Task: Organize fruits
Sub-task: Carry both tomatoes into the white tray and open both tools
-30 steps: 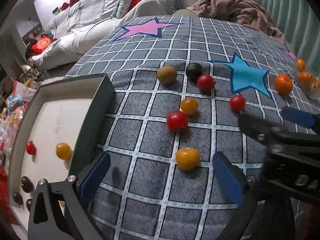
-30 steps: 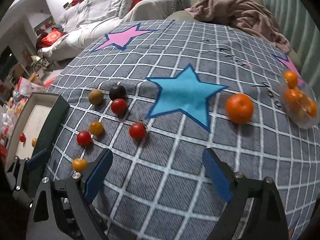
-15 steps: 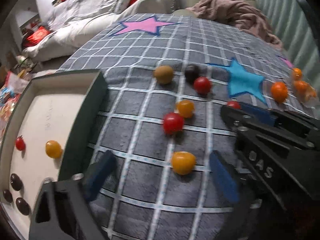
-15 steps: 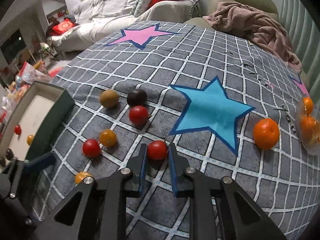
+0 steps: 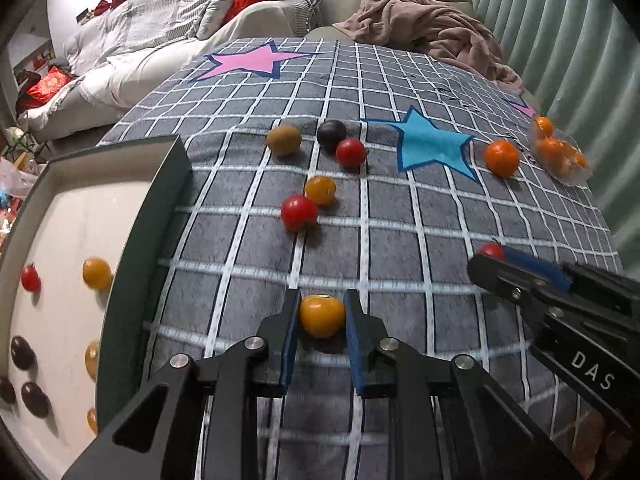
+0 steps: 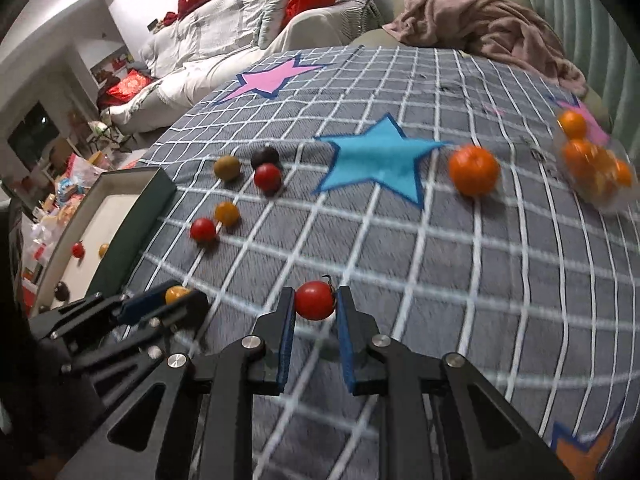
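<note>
My left gripper (image 5: pixel 322 312) is shut on a yellow cherry tomato (image 5: pixel 322 316) just above the grey checked cloth (image 5: pixel 400 208). My right gripper (image 6: pixel 315 305) is shut on a red cherry tomato (image 6: pixel 315 300), lifted off the cloth; it shows at the right of the left wrist view (image 5: pixel 493 251). Loose on the cloth lie a red tomato (image 5: pixel 299 213), a yellow tomato (image 5: pixel 320 190), another red one (image 5: pixel 351 152), a dark fruit (image 5: pixel 331 134) and a brown fruit (image 5: pixel 284 140). The white tray (image 5: pixel 168 184) at left holds several small fruits.
An orange (image 5: pixel 502 157) lies right of the blue star (image 5: pixel 430 148), beside a clear container of oranges (image 5: pixel 560 154). A pink blanket (image 5: pixel 436 40) and a sofa lie beyond the cloth. The left gripper's fingers (image 6: pixel 132 308) show at lower left in the right wrist view.
The left jaws closed onto the yellow tomato. The right gripper closed on the red tomato half a second ago and has since carried it back toward the near edge.
</note>
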Available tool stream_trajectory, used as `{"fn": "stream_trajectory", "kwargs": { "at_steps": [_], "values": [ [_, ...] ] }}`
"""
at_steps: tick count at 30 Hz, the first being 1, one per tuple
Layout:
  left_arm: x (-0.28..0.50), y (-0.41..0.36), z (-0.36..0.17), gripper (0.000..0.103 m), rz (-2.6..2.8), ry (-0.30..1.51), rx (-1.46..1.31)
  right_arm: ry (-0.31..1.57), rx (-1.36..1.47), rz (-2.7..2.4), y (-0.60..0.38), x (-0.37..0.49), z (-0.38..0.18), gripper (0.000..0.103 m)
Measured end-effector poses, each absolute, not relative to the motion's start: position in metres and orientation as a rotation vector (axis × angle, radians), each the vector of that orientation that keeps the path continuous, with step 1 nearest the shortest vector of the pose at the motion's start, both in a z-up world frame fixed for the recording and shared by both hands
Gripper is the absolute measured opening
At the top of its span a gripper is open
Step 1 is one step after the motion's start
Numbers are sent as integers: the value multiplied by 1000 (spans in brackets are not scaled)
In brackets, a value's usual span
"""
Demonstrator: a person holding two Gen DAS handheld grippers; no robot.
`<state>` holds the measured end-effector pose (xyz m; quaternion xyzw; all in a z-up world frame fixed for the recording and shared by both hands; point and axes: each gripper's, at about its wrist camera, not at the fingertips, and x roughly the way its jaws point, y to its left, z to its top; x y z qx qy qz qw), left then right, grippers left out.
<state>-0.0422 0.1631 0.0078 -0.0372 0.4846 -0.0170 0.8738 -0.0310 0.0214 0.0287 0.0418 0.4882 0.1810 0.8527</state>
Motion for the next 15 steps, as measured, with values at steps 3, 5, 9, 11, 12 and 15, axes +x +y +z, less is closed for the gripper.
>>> {"fn": "stream_trajectory", "kwargs": {
  "at_steps": [3,5,9,11,12,15],
  "values": [
    [-53,165,8,23,-55,1012,-88,1034,107,380,16,-45,27,22],
    [-60,165,8,23,-61,1011,-83,1037,112,375,14,-54,26,22],
    [-74,163,8,23,-69,1007,-71,1046,133,366,8,-69,23,22],
    [-80,161,8,23,-71,1006,-58,1050,139,362,7,-77,22,22],
    [-83,160,8,23,-75,1006,-53,1052,141,362,6,-80,21,22],
    [-94,160,8,23,-89,1014,-58,1053,149,361,5,-91,22,22]
  ]
}}
